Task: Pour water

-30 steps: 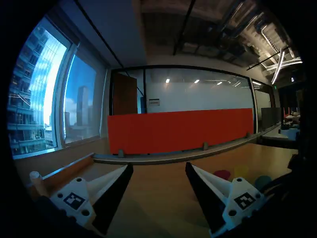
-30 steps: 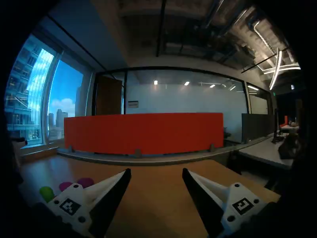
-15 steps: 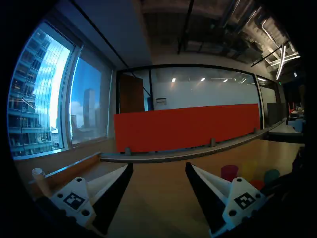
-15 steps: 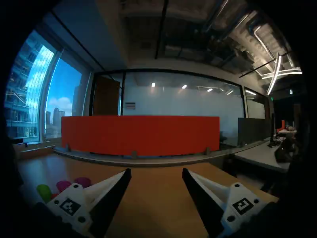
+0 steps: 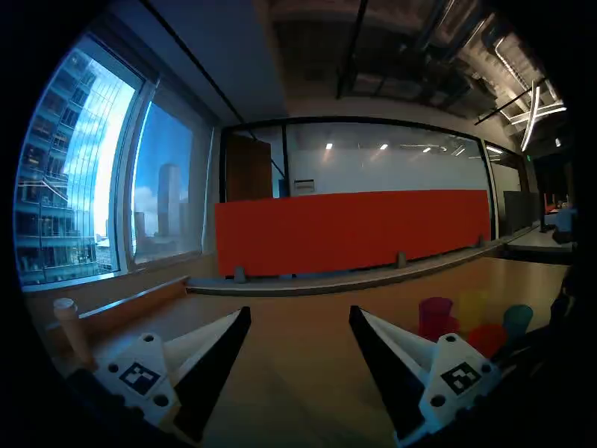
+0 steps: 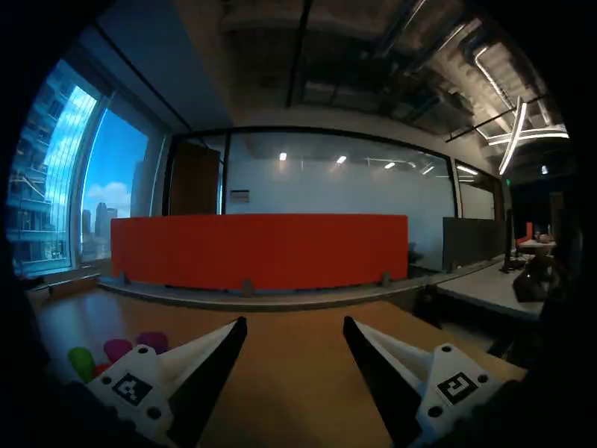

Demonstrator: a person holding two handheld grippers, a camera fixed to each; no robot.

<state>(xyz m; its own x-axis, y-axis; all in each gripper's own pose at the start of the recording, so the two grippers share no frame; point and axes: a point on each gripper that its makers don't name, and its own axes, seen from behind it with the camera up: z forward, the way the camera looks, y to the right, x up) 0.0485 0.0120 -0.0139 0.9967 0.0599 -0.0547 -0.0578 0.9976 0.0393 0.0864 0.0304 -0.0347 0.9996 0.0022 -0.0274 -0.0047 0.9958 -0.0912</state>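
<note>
In the left gripper view, my left gripper [image 5: 298,317] stands open above a wooden table [image 5: 298,358], nothing between its fingers. Right of it stand several coloured cups: a magenta cup [image 5: 435,315], a yellow cup [image 5: 472,308], a red cup [image 5: 486,337] and a teal cup [image 5: 517,319]. In the right gripper view, my right gripper [image 6: 293,328] is open over the same table [image 6: 298,373], holding nothing. Cups sit at its lower left: a green cup [image 6: 80,361], a magenta cup [image 6: 117,349] and a purple cup [image 6: 153,341], partly hidden behind the left finger [image 6: 186,366].
A long orange partition [image 5: 351,228] runs along the table's far edge. Tall windows [image 5: 82,187] line the left wall. A wooden post with a white cap [image 5: 67,325] stands at the left. Another desk [image 6: 492,287] lies to the right.
Both views have tilted slightly, bringing the cups higher and more fully into the left gripper view. The grippers stay open and hold nothing.
</note>
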